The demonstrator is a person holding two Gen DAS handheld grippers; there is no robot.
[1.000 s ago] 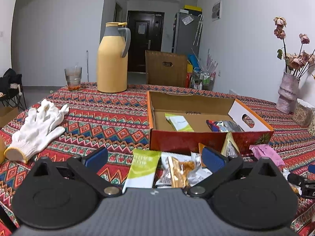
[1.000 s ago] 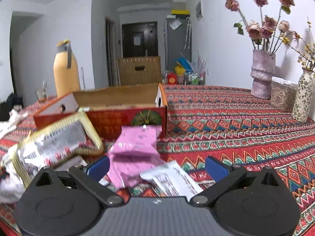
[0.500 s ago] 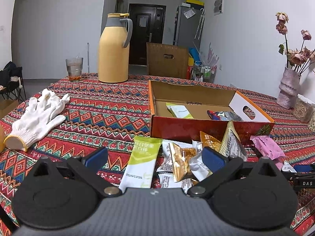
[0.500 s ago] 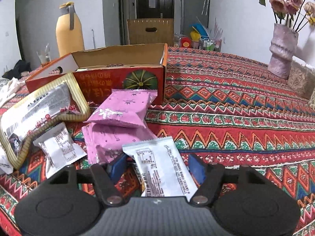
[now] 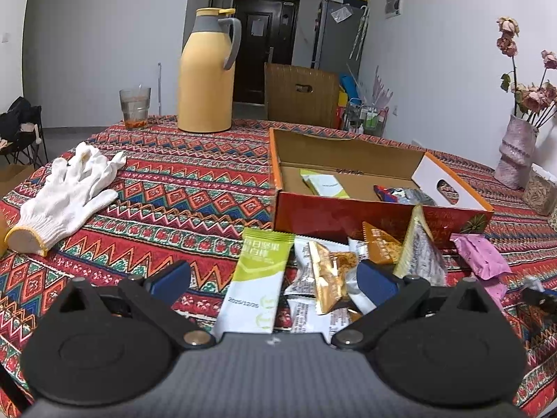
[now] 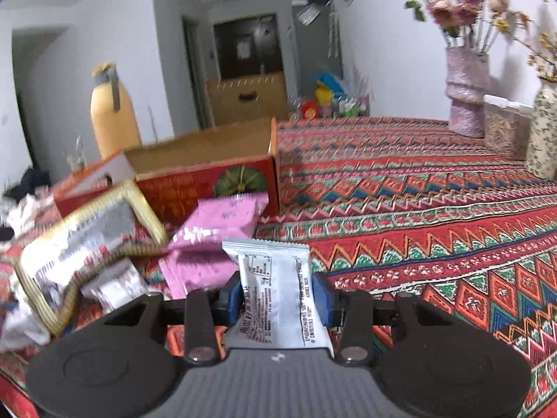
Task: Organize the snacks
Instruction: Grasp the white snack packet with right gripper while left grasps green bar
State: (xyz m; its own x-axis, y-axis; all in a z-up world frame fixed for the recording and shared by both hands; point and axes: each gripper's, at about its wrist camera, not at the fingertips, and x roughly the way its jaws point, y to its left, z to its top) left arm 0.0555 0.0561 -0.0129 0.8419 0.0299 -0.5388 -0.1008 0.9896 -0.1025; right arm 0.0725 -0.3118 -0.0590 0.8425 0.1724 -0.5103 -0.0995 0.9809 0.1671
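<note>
Right wrist, right tongs (image 6: 278, 296) just closed gripping white packet (image 6: 275, 289), left tongs (image 5: 275, 278) open, empty.

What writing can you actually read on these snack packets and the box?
"2025/12/25": printed low on the green and white stick packet.
Large white characters on that packet's green top: too unclear to quote.
Small print on the white foil packet: too blurred.
Gold lettering on the red cardboard box: illegible.

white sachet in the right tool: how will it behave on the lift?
The white sachet is likely light: a small flat foil pack. The right tool has just been closing on its sides, so the free top may flop. The glossy film could slip.
</note>
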